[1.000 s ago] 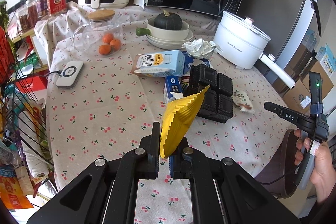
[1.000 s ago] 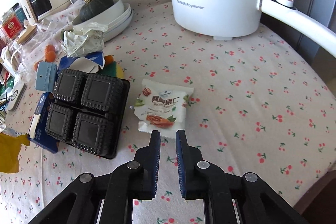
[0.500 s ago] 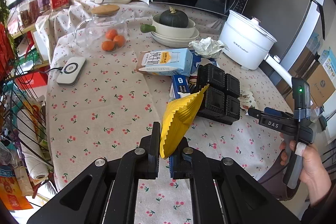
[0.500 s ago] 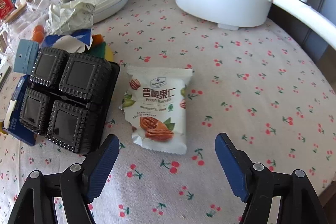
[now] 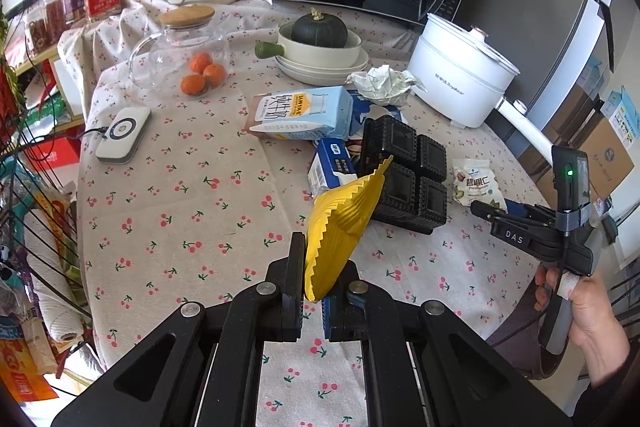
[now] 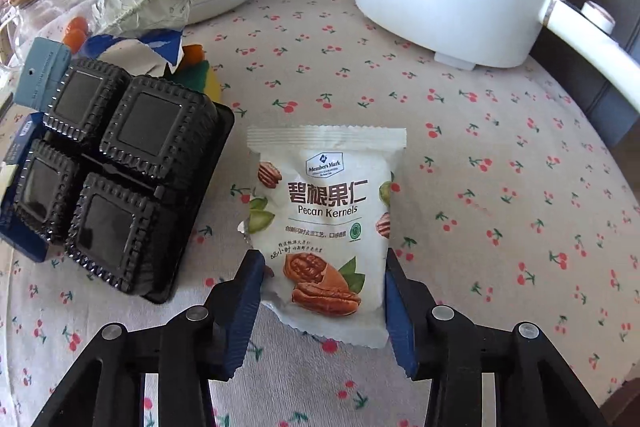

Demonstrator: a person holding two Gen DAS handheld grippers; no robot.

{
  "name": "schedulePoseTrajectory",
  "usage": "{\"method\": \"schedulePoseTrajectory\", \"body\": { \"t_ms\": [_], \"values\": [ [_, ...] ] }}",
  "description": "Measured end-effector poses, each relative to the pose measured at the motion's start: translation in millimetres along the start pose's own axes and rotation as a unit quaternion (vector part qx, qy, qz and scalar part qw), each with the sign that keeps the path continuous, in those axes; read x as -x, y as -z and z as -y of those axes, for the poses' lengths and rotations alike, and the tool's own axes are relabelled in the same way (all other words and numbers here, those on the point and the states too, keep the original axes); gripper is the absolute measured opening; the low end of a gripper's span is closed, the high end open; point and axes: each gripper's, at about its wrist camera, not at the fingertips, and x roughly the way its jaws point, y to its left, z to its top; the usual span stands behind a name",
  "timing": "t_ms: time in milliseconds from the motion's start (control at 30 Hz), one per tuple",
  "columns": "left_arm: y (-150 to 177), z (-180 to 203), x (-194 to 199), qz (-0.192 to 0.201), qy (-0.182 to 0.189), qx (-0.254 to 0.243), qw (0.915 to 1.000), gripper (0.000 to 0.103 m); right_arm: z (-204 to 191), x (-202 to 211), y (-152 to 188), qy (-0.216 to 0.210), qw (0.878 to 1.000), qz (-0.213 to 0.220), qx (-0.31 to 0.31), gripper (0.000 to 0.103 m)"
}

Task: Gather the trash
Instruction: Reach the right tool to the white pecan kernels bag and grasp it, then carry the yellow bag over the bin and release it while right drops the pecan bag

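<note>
Pecan packet (image 6: 324,227) is seen lying flat on the surface near its right edge, just beside the black tray (image 6: 112,179), long axis running away from the right gripper (image 6: 322,311), whose jaws are spread astride its near end, while the left gripper (image 5: 316,291) is clamped on a yellow wrapper (image 5: 344,227).

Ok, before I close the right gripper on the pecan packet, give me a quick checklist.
1. Right gripper open: ok.
2. Pecan packet between its fingers, near end only: ok.
3. Packet apart from black tray: ok.
4. Fingers low enough to pinch the flat packet: cannot tell.
5. Left gripper shut on yellow wrapper: ok.
6. Trash bin in sight: not ok, none visible.
</note>
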Motion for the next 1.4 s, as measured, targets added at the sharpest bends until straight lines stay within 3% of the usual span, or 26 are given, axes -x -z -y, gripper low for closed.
{"method": "schedulePoseTrajectory", "body": {
  "t_ms": [300,633,1100,1400],
  "values": [
    [11,37,28,0.018,0.026,-0.028,0.9991,0.006,35,95,33,0.000,0.999,0.033,-0.022,0.050],
    [38,132,39,0.020,0.084,-0.088,0.9923,0.006,90,160,100,0.028,0.997,0.041,-0.064,0.050],
    [88,263,23,-0.016,0.171,-0.188,0.9670,0.006,181,194,174,0.079,0.988,0.017,-0.135,0.050],
    [118,314,-2,-0.050,0.203,-0.224,0.9519,0.006,207,197,198,0.088,0.985,0.000,-0.151,0.050]
  ]
}}
